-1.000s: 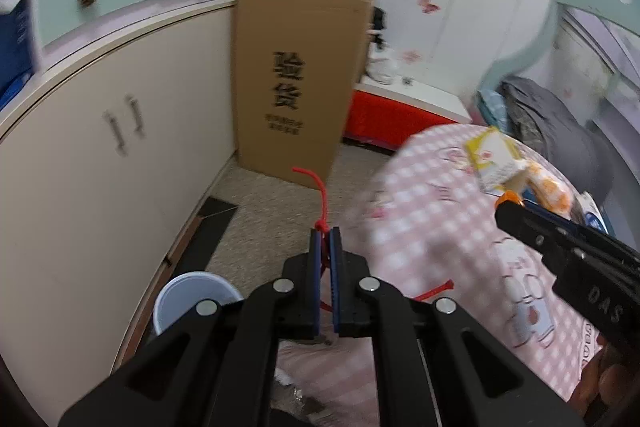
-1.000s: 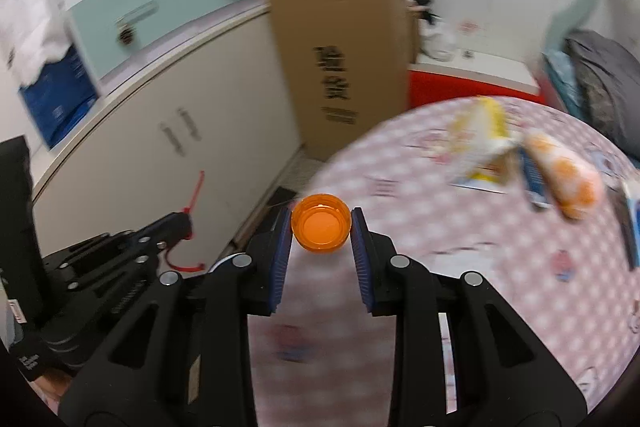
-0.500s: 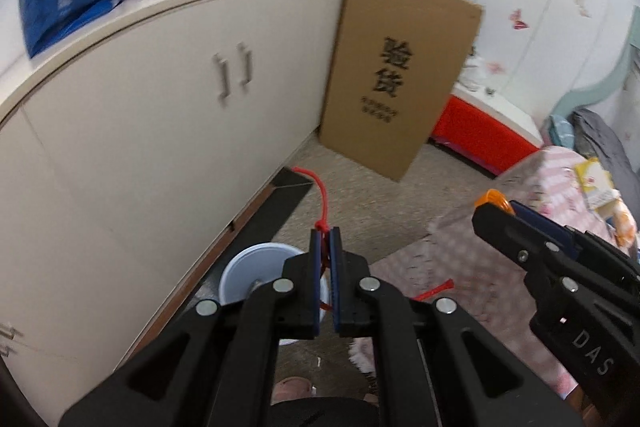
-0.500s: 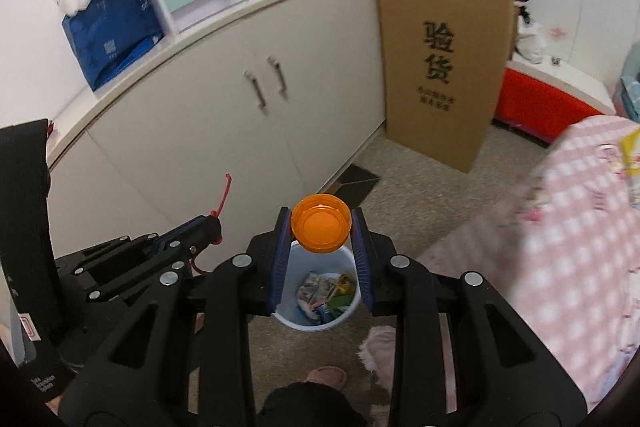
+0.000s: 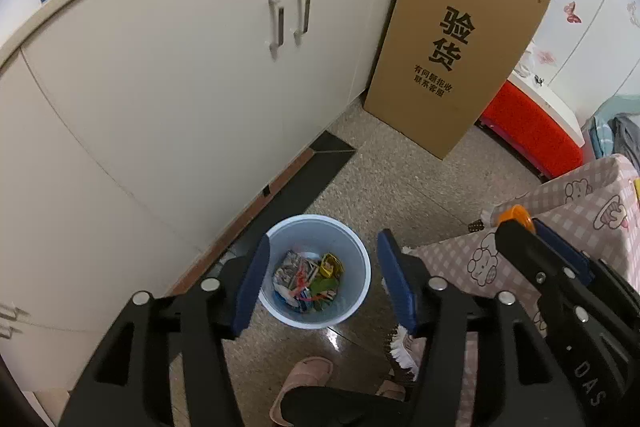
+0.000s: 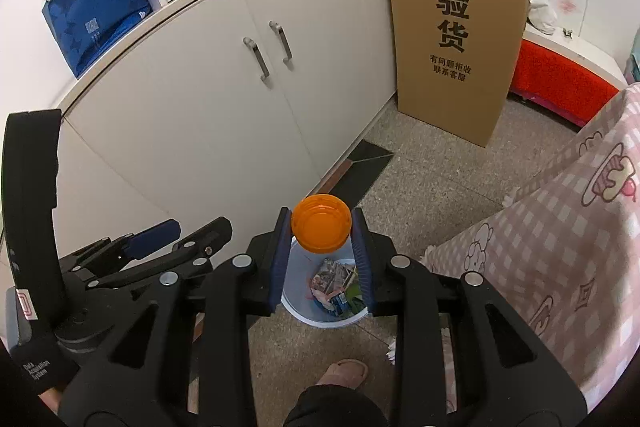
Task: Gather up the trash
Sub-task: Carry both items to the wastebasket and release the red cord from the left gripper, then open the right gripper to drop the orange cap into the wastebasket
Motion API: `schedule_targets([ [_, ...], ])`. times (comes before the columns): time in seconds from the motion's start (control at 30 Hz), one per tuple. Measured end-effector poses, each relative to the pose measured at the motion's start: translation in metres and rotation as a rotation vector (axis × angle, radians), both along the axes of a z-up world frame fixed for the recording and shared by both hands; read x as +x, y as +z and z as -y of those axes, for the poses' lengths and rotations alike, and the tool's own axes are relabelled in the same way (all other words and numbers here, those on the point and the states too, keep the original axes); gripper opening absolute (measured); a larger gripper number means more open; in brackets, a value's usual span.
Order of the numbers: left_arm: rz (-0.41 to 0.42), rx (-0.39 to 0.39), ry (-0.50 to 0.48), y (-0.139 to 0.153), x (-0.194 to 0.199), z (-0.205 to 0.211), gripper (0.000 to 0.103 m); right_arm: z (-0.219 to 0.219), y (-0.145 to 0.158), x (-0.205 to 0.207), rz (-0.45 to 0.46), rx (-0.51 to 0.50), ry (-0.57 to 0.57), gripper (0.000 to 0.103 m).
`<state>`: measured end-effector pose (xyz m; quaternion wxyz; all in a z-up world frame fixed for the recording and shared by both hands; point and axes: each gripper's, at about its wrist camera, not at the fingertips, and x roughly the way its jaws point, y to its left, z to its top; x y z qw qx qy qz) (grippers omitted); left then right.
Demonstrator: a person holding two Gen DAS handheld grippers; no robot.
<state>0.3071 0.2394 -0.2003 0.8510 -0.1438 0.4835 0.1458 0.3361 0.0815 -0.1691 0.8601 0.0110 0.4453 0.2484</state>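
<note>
Left gripper (image 5: 322,277), jaws just sprung apart with nothing between them, hangs above the pale blue bin (image 5: 356,259) of wrappers beside the cabinet (image 5: 180,75); right gripper (image 6: 321,231) clamps an orange cap (image 6: 321,229) over the bin.

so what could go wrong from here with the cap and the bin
The right claw grips the orange cap only at its fingertips, so it might slip early. In the right wrist view the cap sits above the far rim of the bin, not its middle; released now, it could hit the rim or the floor. The left claw, jaws just opened and empty, hangs over the bin and could catch the cap.
</note>
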Motion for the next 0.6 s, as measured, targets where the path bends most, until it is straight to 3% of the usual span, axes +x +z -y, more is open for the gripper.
schedule_targets([
  [0.6, 0.027, 0.022, 0.052, 0.006, -0.014, -0.016, 0.063, -0.018, -0.004, -0.003, -0.002, 0.006, 0.035, 0.030],
])
